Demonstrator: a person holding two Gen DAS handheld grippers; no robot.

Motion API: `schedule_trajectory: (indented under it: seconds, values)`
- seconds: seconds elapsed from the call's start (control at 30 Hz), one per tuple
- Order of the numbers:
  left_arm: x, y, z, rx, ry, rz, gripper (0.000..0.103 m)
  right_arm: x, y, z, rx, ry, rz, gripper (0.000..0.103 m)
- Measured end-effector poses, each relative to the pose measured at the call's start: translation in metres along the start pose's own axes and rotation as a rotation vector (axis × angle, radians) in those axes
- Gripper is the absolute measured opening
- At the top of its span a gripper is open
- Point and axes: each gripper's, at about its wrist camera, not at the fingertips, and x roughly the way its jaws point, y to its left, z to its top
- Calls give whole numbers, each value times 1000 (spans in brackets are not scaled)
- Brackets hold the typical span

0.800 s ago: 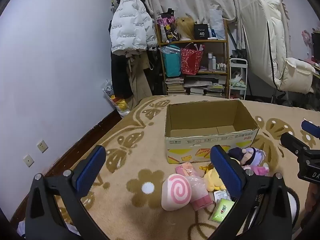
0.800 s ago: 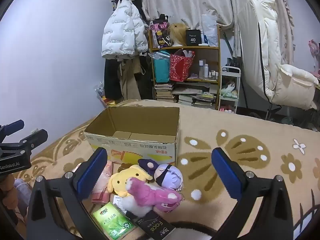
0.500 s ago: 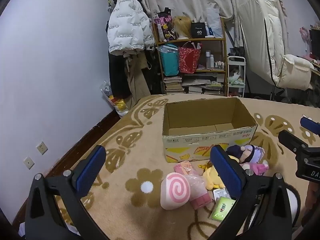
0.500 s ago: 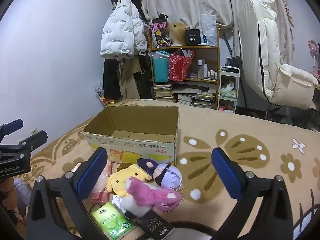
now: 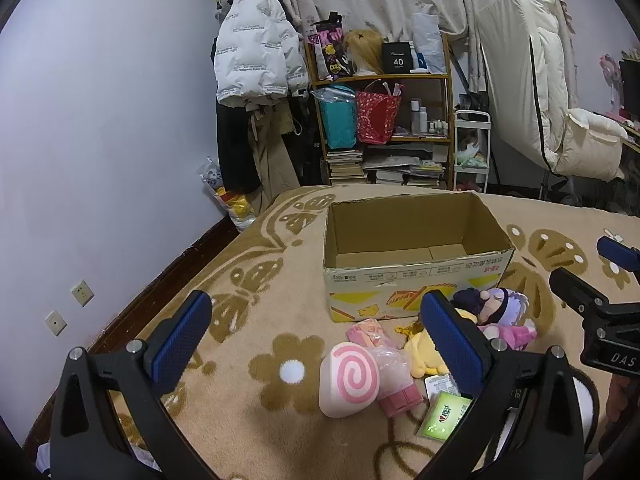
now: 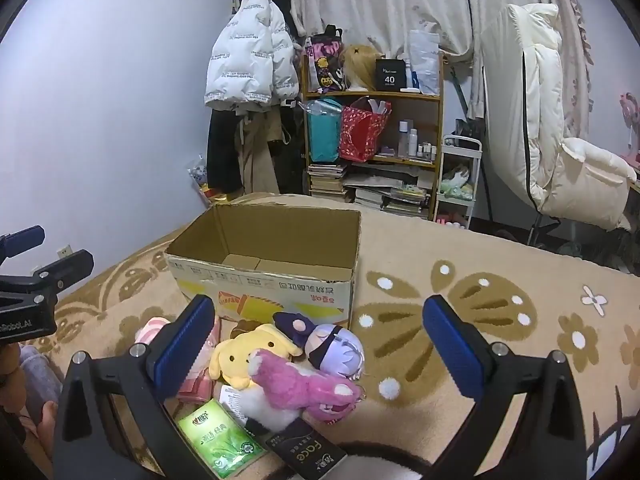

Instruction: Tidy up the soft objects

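An open, empty cardboard box (image 5: 416,276) (image 6: 264,284) stands on the beige flowered blanket. In front of it lies a pile of soft toys: a pink swirl roll cushion (image 5: 350,378), a yellow plush (image 6: 250,354), a purple-haired doll (image 6: 334,350) (image 5: 500,306) and a pink plush (image 6: 304,386). My left gripper (image 5: 316,336) is open and empty, held above the blanket near the swirl cushion. My right gripper (image 6: 320,344) is open and empty above the toy pile.
A green tissue pack (image 6: 216,438) (image 5: 446,414), a black packet (image 6: 306,450) and a pink wrapped pack (image 5: 394,384) lie among the toys. A cluttered shelf (image 5: 384,128), a hanging white jacket (image 5: 256,60) and a folded white mattress (image 5: 536,92) stand behind.
Both grippers have shifted slightly; the box and toys sit a little lower and closer in view. Nothing was taken hold of.
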Motion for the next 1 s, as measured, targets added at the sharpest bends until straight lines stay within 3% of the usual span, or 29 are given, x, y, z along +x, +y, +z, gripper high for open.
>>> schedule_trajectory:
  seconds: [1.0]
  values:
    - [5, 0, -2, 4, 14, -1, 103, 2, 4, -1, -3, -2, -7, 103]
